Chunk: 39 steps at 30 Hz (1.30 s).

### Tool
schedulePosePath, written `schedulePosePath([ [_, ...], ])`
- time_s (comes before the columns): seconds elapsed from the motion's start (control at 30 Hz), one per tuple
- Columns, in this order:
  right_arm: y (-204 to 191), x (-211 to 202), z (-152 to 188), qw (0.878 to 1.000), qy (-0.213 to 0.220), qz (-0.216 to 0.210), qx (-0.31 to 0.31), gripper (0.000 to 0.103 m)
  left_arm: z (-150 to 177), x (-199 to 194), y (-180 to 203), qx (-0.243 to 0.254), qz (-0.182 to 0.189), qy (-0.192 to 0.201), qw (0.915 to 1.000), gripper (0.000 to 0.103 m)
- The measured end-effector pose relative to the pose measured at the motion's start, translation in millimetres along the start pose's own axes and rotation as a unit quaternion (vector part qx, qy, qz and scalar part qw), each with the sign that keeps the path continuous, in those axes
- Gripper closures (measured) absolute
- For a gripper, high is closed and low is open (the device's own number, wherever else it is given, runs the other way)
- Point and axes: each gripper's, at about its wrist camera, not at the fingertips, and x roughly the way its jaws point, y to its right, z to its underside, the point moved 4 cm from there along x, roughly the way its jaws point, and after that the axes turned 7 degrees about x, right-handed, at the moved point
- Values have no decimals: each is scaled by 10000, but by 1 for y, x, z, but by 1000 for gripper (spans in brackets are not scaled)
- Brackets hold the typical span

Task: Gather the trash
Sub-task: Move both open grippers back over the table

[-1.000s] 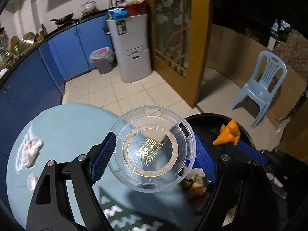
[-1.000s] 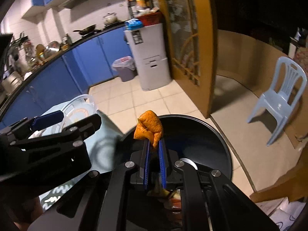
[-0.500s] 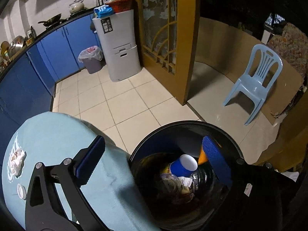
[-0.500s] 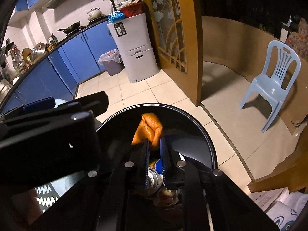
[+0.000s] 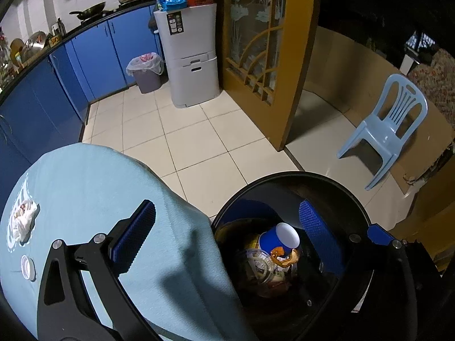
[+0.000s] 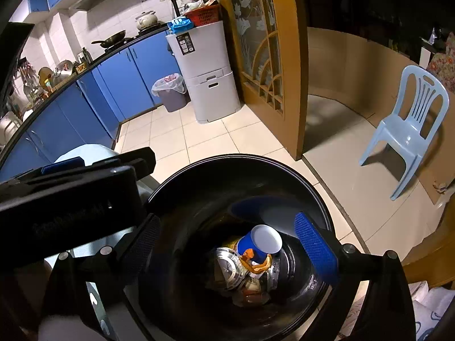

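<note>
Item: left claw (image 5: 224, 227). Hanging released and empty, jaws spread wide; its left finger is standing over the worktop (image 5: 85, 187), its right finger over the mouth of the black bin (image 5: 287, 177).

Item: right claw (image 6: 230, 241). Also hanging released and empty, both fingers framing the bin's opening from above.

Item: bin contents. A blue paper cup (image 6: 260, 243) is lying tilted on the heap, mouth facing up and right; an orange peel (image 6: 254, 261) is resting against its near side, with clear plastic lids and other scraps beneath. This trash is sitting inside the bin, not in either claw.

Item: trash remaining on the worktop. A crumpled tissue (image 5: 22, 223) is lying at the far-left edge of the light-blue cloth, its long axis running near to far; a small white cap (image 5: 27, 265) is lying just nearer than it.

Governing relation: both leftovers are lying well to the left of the left claw and farther still from the right claw, which is parked over the bin. The left claw is judged the nearer one for the next pickup, swinging left across the cloth; the tissue's long axis would suit a pinch across its narrow width.
</note>
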Motion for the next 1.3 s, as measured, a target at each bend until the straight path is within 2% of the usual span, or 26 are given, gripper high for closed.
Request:
schedulePosePath([
  [0.2, -5, -3, -2, 10000, 20, -5, -31, 10, 1, -7, -12, -98, -54, 47, 9999, 3],
  [0.3, -18, -6, -2, 9999, 50, -48, -80, 10, 4, -15, -26, -192, -208, 102, 9995, 3],
  [0.6, -93, -9, 2, 9978, 16, -383, -545, 10, 41, -43, -117, -809, -826, 99, 9932, 3],
  [0.83, -166, 0, 21, 9924, -164, -568, -1080, 10, 94, -64, -206, -1453, -1626, -163, 9758, 3],
  [0.93, -189, 4, 29, 9902, -245, -607, -1237, 10, 119, -67, -237, -1723, -1742, -301, 9691, 3],
  [1.03, -210, 9, 35, 9875, -311, -595, -1427, 10, 139, -67, -258, -1944, -1759, -400, 9642, 4],
  [1.13, -227, 14, 41, 9854, -361, -566, -1568, 10, 154, -65, -270, -2040, -1662, -476, 9636, 4],
  [1.23, -239, 17, 47, 9846, -376, -522, -1629, 10, 160, -60, -275, -2007, -1519, -526, 9664, 14],
  [1.3, -245, 19, 49, 9838, -396, -509, -1675, 10, 162, -56, -277, -2001, -1396, -580, 9680, 26],
])
